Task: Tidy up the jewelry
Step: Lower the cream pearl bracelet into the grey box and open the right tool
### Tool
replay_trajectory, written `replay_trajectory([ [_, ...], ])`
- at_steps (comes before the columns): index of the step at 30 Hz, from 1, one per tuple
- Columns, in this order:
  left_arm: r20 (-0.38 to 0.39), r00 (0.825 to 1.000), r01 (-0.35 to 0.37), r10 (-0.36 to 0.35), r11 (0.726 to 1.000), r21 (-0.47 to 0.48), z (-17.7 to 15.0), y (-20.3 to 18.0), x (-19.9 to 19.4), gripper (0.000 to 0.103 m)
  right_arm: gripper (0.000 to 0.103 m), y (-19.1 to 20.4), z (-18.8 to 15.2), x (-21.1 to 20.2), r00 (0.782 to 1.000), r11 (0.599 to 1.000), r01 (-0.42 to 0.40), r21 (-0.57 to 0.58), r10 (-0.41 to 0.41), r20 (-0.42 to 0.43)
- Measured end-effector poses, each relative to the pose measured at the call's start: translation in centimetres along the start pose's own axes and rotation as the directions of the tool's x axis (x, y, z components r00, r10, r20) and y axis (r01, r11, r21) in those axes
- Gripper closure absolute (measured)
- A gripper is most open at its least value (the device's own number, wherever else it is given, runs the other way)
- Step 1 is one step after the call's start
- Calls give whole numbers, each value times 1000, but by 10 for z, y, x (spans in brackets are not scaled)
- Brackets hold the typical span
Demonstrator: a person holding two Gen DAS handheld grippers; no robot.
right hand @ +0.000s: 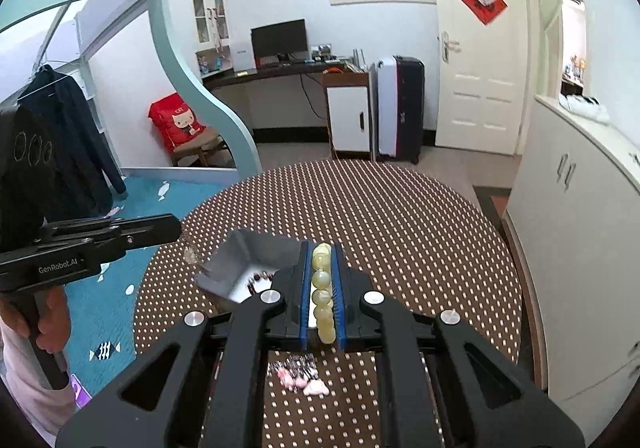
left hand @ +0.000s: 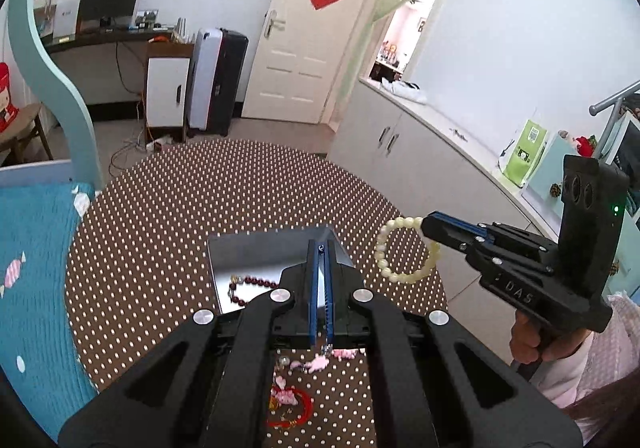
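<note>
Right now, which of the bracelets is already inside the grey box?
The dark red beaded bracelet lies inside the grey box. The pale yellow bracelet hangs from the right gripper, and the red cord bracelet lies on the tablecloth.

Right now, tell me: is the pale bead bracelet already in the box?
No: the right tongs hold the pale bead bracelet in the air beside the box.

Brown dotted cloth, pale and dark beads

The tablecloth (left hand: 256,187) is showing white dots on brown; the bracelet (left hand: 404,248) is glowing creamy yellow, dark red beads (left hand: 256,282) are lying in a grey tray (left hand: 256,248), pink trinkets (right hand: 304,382) nearby.
</note>
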State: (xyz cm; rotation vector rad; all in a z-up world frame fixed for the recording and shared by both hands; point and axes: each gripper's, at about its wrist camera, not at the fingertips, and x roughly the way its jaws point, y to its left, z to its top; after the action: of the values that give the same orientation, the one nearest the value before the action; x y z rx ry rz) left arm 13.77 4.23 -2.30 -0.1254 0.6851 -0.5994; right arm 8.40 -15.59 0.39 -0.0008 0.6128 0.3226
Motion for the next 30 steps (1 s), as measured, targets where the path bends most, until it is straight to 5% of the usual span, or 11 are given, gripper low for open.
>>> replay_trajectory([
  [11,-25,999,-47,45,997,-54,10,7,28,101,93,12,6,49,995,997,-73,7,74,-68],
  [14,-55,996,-68,64,996,-63,6,13,43,101,68,10,3,52,995,998,-57,33,59,-82],
  [22,-112,988,-118,106,987,-109,-9,33,64,100,64,0,-1,42,996,999,-23,49,27,-85],
  [26,-123,985,-135,121,985,-108,-12,35,65,75,64,-2,-5,43,995,998,-13,59,19,-97],
  [30,-126,985,-134,120,984,-113,-15,37,64,75,64,-3,-7,44,994,998,-12,61,19,-105],
])
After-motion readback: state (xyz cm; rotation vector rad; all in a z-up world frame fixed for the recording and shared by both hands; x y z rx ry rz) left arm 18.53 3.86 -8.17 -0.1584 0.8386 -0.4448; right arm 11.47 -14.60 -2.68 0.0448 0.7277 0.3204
